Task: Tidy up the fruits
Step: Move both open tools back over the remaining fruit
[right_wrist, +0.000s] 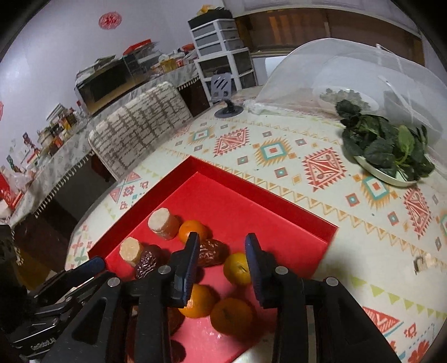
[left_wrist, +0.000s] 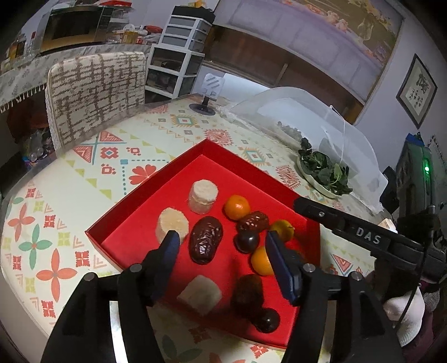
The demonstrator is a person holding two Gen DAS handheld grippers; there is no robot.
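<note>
"DAS" marks the right hand-held gripper (left_wrist: pixel 368 238) casing.

I am in a home dining room. My table (right_wrist: pixel 279 156) wears a patterned cloth, with an upholstered chair (left_wrist: pixel 97 92) drawn up to it, a mesh food cover (right_wrist: pixel 349 72), a plate of greens (right_wrist: pixel 391 150), plastic drawers (left_wrist: pixel 181 55), a microwave (left_wrist: pixel 75 25) and a framed picture (left_wrist: pixel 416 89).

The red tray (left_wrist: pixel 145 195) holds three oranges (left_wrist: pixel 237 207), three pale cylinders (left_wrist: pixel 203 196) and two dark plums (left_wrist: pixel 247 241).
</note>
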